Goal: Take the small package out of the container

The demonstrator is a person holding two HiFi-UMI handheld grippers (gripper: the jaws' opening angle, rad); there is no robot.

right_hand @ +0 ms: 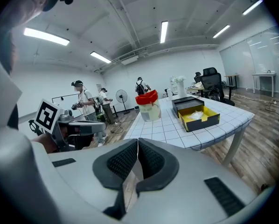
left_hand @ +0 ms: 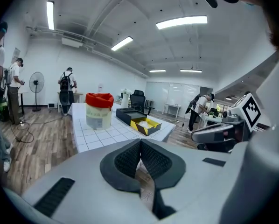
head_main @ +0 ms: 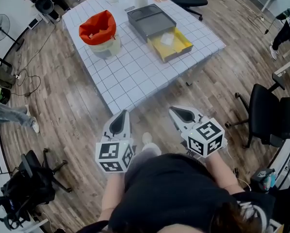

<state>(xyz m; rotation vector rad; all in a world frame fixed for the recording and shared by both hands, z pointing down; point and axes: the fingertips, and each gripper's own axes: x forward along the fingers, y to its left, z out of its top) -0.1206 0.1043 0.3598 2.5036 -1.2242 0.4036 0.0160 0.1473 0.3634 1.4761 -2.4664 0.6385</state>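
Note:
A small pale package (head_main: 167,39) lies inside the yellow-lined open box (head_main: 181,47) on the white gridded table (head_main: 135,72); the same box (left_hand: 145,124) (right_hand: 198,117) shows far off in both gripper views. Beside it sits its dark grey lid (head_main: 150,21). Both grippers hang over the wood floor in front of the table, well short of the box. My left gripper (head_main: 120,124) is shut with nothing in it. My right gripper (head_main: 183,114) is also shut and empty.
A tub with a red bag liner (head_main: 99,33) stands on the table's left part. Office chairs (head_main: 268,115) flank me at right, and another (head_main: 28,183) at lower left. A floor fan (head_main: 2,28) and cables lie at far left. People stand in the background (right_hand: 83,104).

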